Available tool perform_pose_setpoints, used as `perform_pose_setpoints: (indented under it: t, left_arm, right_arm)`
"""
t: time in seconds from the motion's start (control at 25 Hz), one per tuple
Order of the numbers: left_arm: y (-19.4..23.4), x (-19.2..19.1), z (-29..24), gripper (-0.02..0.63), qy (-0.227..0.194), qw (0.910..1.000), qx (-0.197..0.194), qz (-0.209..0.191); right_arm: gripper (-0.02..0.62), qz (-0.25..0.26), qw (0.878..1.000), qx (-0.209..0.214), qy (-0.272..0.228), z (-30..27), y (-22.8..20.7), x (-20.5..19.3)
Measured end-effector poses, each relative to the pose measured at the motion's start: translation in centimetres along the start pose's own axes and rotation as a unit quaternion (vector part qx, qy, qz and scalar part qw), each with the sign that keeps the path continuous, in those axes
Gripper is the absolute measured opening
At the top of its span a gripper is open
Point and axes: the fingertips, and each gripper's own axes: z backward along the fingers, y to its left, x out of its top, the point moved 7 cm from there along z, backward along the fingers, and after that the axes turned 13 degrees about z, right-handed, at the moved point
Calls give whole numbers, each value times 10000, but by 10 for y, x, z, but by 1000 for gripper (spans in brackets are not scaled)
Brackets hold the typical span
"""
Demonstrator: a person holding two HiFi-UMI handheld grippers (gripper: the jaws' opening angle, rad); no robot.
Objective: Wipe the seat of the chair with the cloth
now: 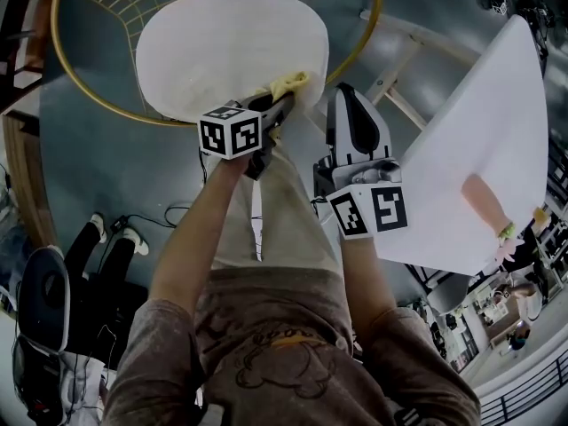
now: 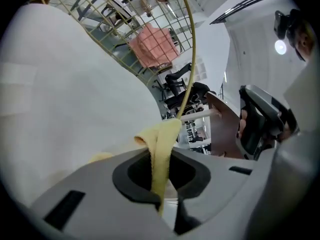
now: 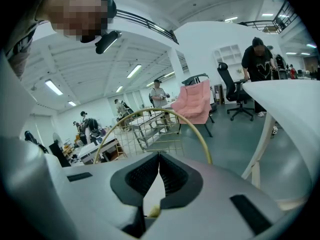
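Both forearms reach forward and down from the body. The left forearm [image 1: 200,229] is extended further, so the left gripper [image 1: 282,105] sits over the near right edge of the white rounded chair seat [image 1: 222,47]. The right gripper [image 1: 343,94] is held just beside it, off the seat's right edge, between the seat and the white table [image 1: 484,149]. The left jaws are clamped on the pale yellow cloth [image 2: 159,149]. The right jaws meet at their tips with nothing between them; through the wedge-shaped gap behind the tips only a bit of white and a yellow speck show. The cloth is a narrow folded band whose long axis runs along the left gripper's own line. Its free end points away from the person, up and to the right in the head view, toward the gold wire chair back [image 2: 187,49]. A small bunch of it lies at the seat's edge just past the jaw tips. The gripped end is hidden inside the grey jaw housing. The head view does not show whether the cloth presses flat on the seat. The gripper body covers the near rim of the seat.
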Motion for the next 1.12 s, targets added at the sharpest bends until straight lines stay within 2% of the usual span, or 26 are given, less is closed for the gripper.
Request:
perform_pose_setpoints:
  t: [0.2,0.4,0.56,0.8,1.12]
  left_arm:
    - [-16,-6,-7,44,133,9991,-391,117]
    - [-23,-2,5,44,59,9989,-460,101]
    - [-27,8,25,44,-105,9993,-319,-144]
    - [-37,28,70,44,-610,9969,8,-507]
    - [-92,56,142,44,-1156,9890,228,-890]
  right_arm:
    - [28,-15,10000,2,-2,1,-1,-2]
    - [28,-19,10000,7,4,1,0,-5]
    - [28,13,10000,49,61,1,2,-8]
    - [28,-51,9997,153,173,0,7,-4]
    - [28,-170,9992,296,217,11,16,28]
